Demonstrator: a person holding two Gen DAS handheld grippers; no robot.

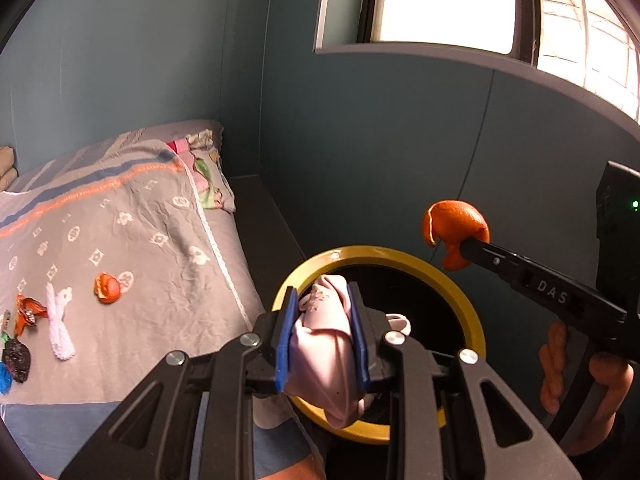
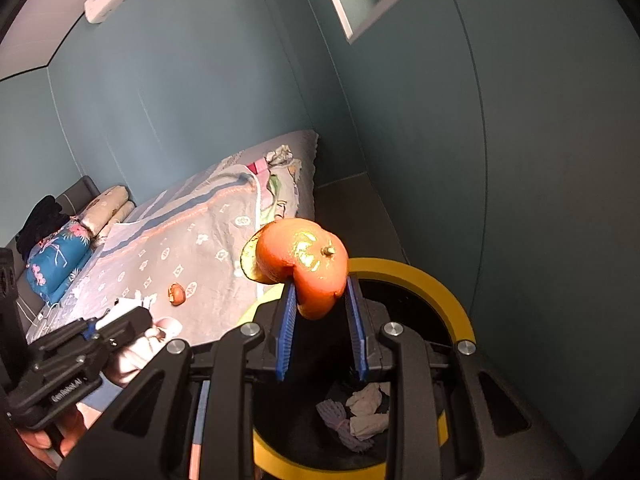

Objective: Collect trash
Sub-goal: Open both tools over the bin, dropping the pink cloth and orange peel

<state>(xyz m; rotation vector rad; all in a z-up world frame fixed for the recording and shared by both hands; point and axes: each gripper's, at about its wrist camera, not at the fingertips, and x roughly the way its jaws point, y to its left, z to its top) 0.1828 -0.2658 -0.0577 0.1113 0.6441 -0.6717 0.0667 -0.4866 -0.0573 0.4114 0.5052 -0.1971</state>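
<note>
While both loads are hanging over the round black bin with the glossy yellow rim (image 1: pixel 466 292), I am judging the drop as the step in hand; I am wanting each piece centred over the dark opening before I am letting go, since the rim is broad and smooth and a glancing piece could slide off onto the floor; the wrinkled grey patterned bedspread (image 1: pixel 132 240) is lying just beside the bin, with a small curled orange peel (image 1: pixel 107 289) and crinkly sweet wrappers (image 1: pixel 28 312) waiting on it; my left gripper (image 1: pixel 322 332) is clamping a soft crumpled pink tissue wad (image 1: pixel 328 344) over the near rim; my right gripper (image 2: pixel 322 312) is pinching a domed, waxy orange peel (image 2: pixel 308 268), springy and light.
</note>
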